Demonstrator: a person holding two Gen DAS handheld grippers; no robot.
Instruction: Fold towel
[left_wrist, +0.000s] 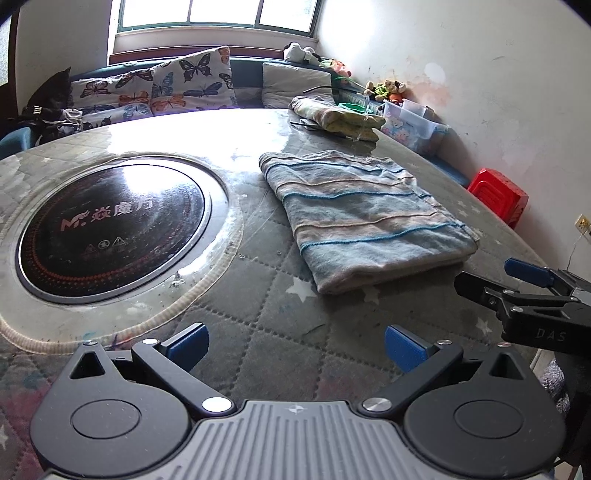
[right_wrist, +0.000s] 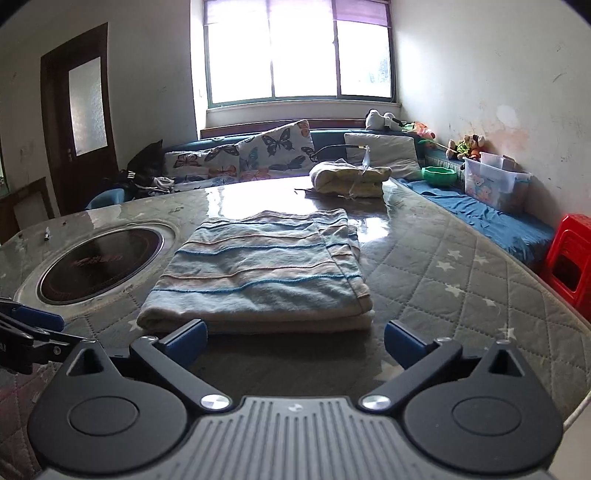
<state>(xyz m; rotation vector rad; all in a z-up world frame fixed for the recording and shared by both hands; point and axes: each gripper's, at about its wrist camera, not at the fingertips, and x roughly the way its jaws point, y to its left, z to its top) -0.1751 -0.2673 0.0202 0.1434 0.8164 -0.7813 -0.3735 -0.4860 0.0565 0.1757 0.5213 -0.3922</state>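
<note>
A blue and beige striped towel (left_wrist: 365, 218) lies folded in a thick rectangle on the quilted grey table cover (left_wrist: 258, 295). In the right wrist view the towel (right_wrist: 258, 273) sits straight ahead, its near folded edge just beyond the fingertips. My left gripper (left_wrist: 295, 349) is open, low over the table, to the near left of the towel, holding nothing. My right gripper (right_wrist: 295, 343) is open too, with nothing between its blue pads. The right gripper (left_wrist: 517, 280) shows at the right edge of the left wrist view. The left gripper (right_wrist: 29, 325) shows at the left edge of the right wrist view.
A round black induction cooktop (left_wrist: 110, 229) is set into the table left of the towel. A second folded yellowish cloth (right_wrist: 351, 177) lies at the far side. Butterfly cushions (right_wrist: 273, 151) line a bench behind; a red stool (right_wrist: 569, 254) and a plastic bin (right_wrist: 491, 181) stand right.
</note>
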